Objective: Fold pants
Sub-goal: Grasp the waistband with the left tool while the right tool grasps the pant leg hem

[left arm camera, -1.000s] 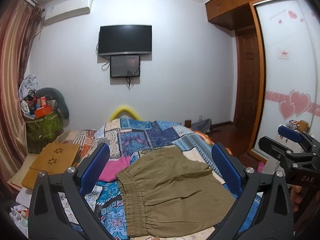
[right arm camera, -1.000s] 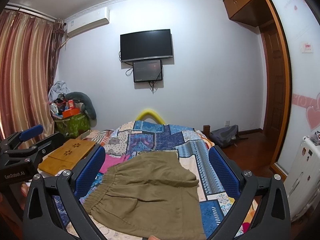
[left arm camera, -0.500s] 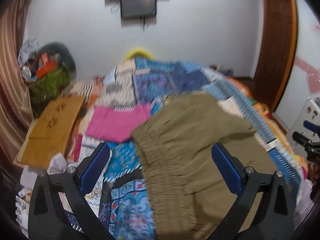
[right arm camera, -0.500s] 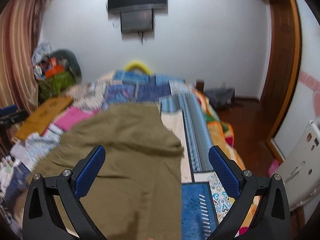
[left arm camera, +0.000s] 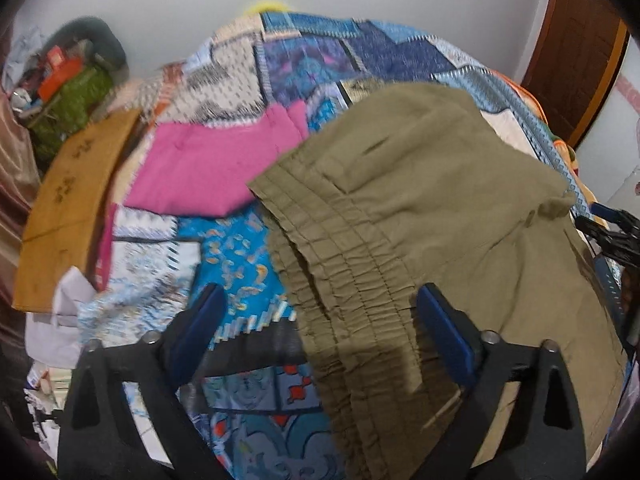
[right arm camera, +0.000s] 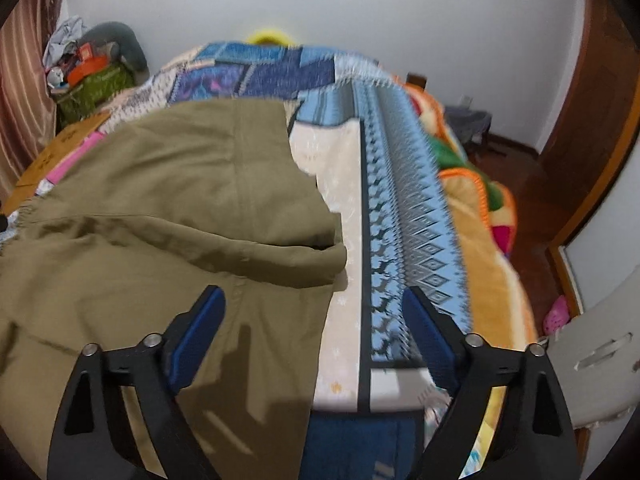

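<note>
Olive-green pants [left arm camera: 420, 208] lie spread on the patchwork bedspread [left arm camera: 312, 60], elastic waistband toward the left. My left gripper [left arm camera: 320, 320] is open and empty, just above the waistband's near end. In the right wrist view the pants [right arm camera: 168, 208] fill the left half, with a fold across the middle. My right gripper [right arm camera: 316, 324] is open and empty over the leg hem edge. The right gripper also shows at the right edge of the left wrist view [left arm camera: 616, 236].
A pink garment [left arm camera: 208, 164] lies left of the pants. A wooden lap tray [left arm camera: 68, 204] sits at the bed's left edge. A green basket of clutter [right arm camera: 92, 80] stands by the curtain. An orange blanket [right arm camera: 492, 248] hangs off the bed's right side.
Both grippers have tilted down and moved closer to the bed; the pants now fill more of each view. Both stay open and the pants have not moved.
</note>
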